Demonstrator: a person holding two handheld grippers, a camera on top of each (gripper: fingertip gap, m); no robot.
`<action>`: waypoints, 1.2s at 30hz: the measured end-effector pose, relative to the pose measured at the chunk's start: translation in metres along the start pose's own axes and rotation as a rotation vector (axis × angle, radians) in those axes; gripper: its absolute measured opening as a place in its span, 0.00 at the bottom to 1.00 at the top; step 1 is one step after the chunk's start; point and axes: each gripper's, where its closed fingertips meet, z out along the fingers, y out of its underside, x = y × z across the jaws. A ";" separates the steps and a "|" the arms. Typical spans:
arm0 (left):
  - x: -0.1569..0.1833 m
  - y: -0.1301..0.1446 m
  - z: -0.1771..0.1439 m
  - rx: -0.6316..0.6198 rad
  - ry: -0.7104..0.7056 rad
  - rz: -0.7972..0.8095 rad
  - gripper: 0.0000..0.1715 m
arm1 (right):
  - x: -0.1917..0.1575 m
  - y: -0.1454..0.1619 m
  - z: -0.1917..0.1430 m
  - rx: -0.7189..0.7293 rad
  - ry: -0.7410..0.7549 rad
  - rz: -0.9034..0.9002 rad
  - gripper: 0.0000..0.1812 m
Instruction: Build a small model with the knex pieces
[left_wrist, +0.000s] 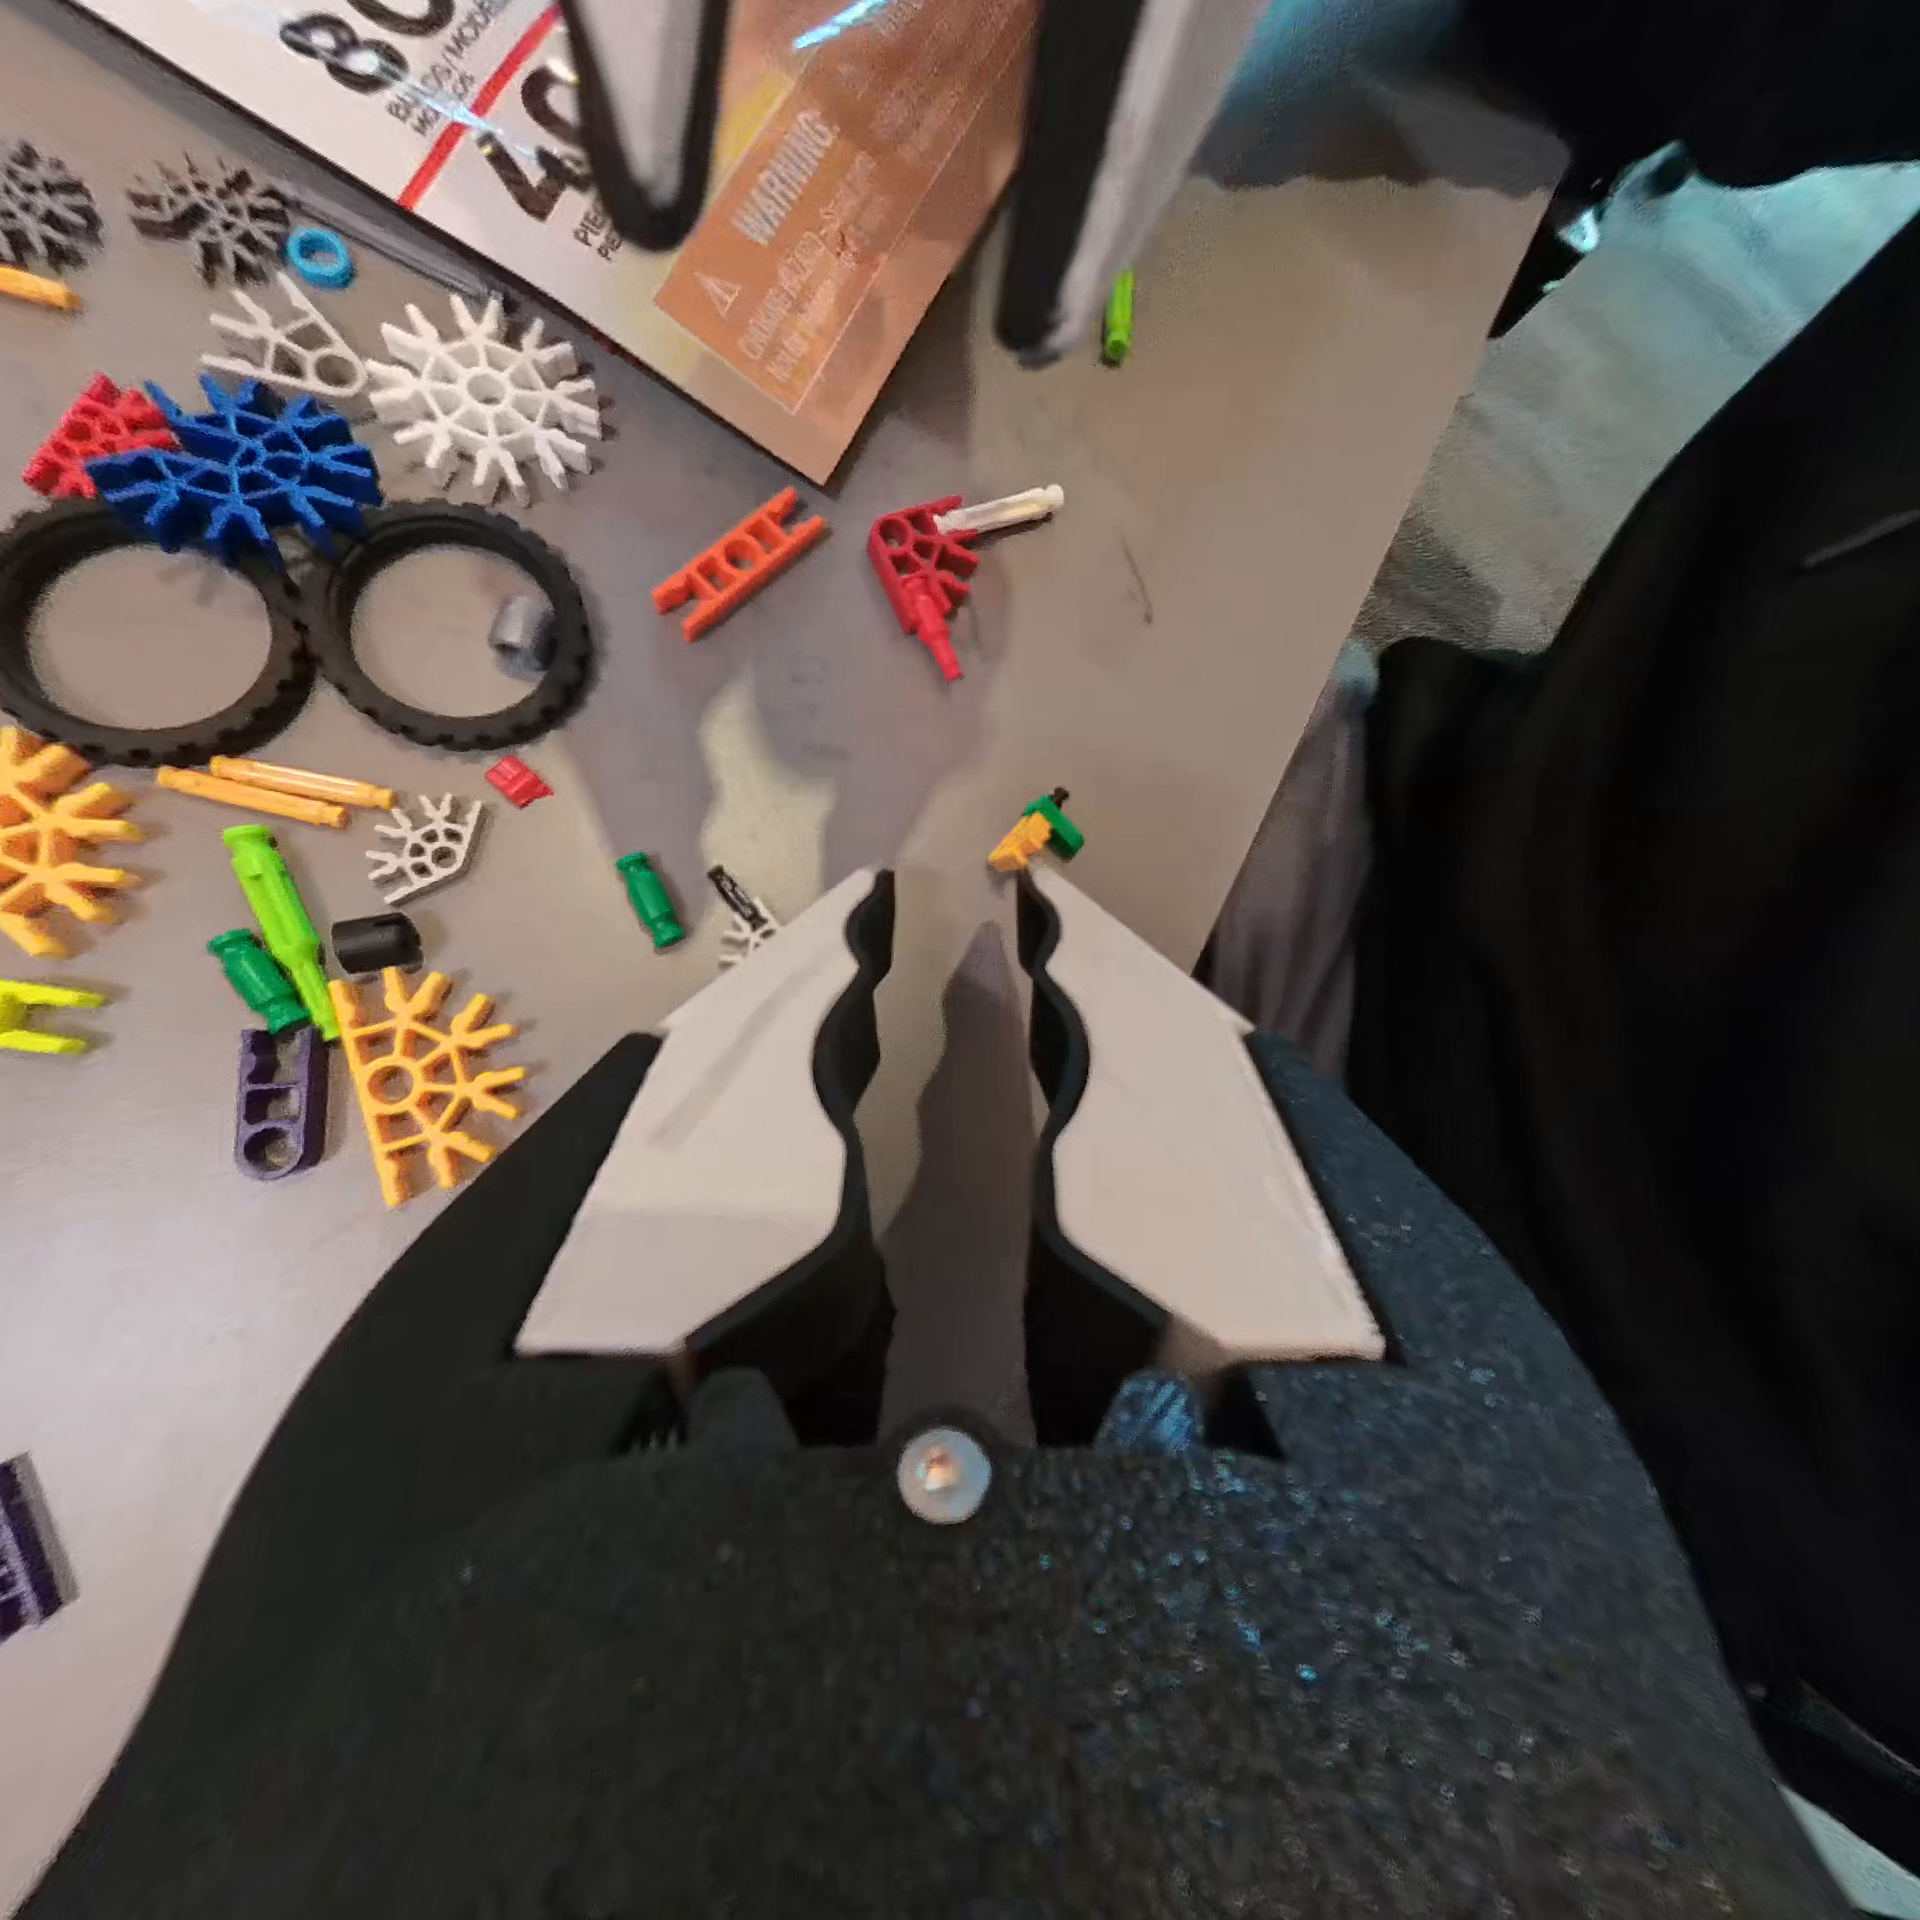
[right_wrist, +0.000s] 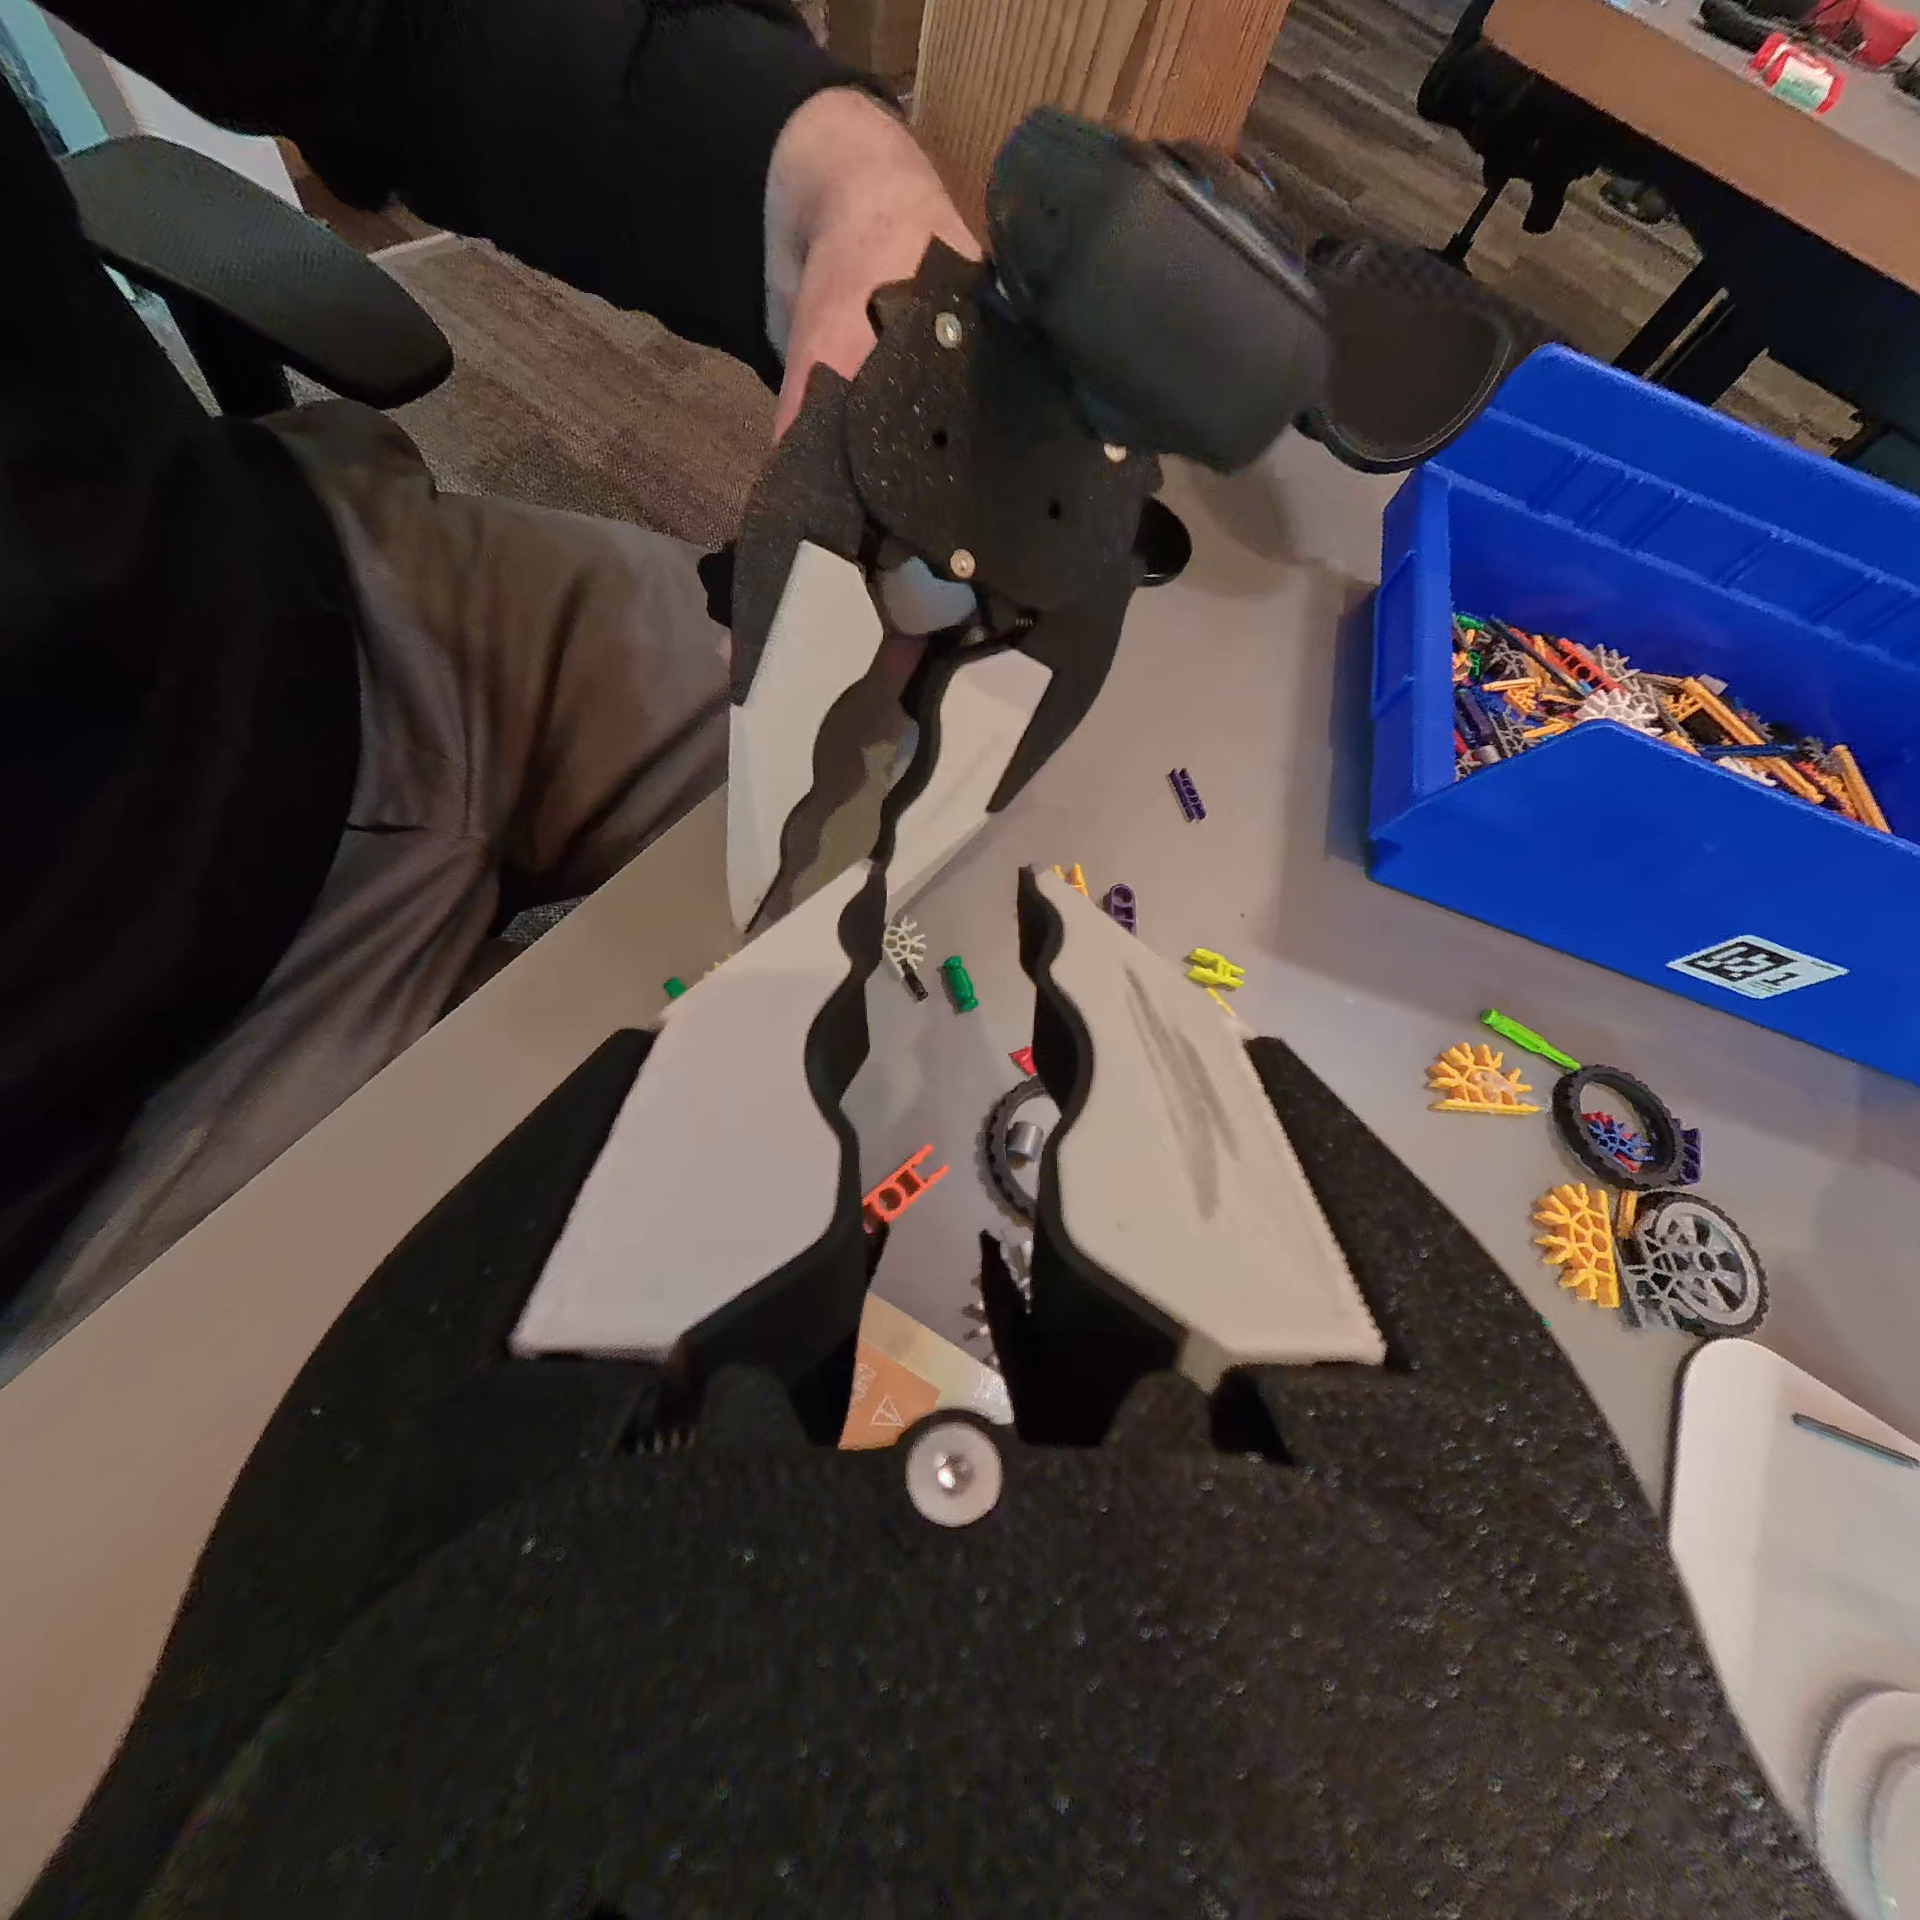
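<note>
My left gripper (left_wrist: 954, 883) is open and empty, low over the grey table (left_wrist: 1195, 520) near its edge. A small yellow and green piece (left_wrist: 1039, 831) lies just past its right fingertip. A red connector with a white rod (left_wrist: 925, 551) and an orange connector (left_wrist: 738, 561) lie farther ahead. My right gripper (right_wrist: 951, 883) is open and empty. Through its gap I see a green rod (right_wrist: 961, 982), an orange connector (right_wrist: 904, 1184) and a tyre (right_wrist: 1003, 1143). The left gripper (right_wrist: 831, 790), held by a hand (right_wrist: 852, 239), faces it closely. The right gripper's fingers (left_wrist: 1081, 177) show blurred in the left wrist view.
Two black tyres (left_wrist: 457, 623), a white (left_wrist: 483, 390) and a blue connector (left_wrist: 249, 462), and several rods lie to the left. A printed box (left_wrist: 810, 208) lies at the back. A blue bin (right_wrist: 1558, 852) of pieces and two wheels (right_wrist: 1694, 1262) stand to the right. The person's lap is past the table edge (left_wrist: 1351, 623). About 10 cm separates my left fingertips from my right. The green rod (right_wrist: 961, 982) is about 4 cm from my left fingertips. My left wrist view (left_wrist: 645, 906) looks at it from another angle. The orange connector (right_wrist: 904, 1184) is about 7 cm from my left fingertips. It is also in sight in the left wrist view (left_wrist: 717, 569).
</note>
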 end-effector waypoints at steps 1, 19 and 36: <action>0.003 0.001 0.000 0.000 -0.006 0.043 0.12 | -0.001 0.001 0.001 -0.003 -0.005 0.001 0.13; 0.019 -0.003 0.011 0.014 -0.122 0.283 0.06 | -0.052 0.043 0.007 -0.261 -0.260 0.023 0.13; 0.010 0.007 0.005 0.098 -0.368 0.263 0.08 | -0.078 0.080 0.035 -0.521 -0.319 -0.054 0.01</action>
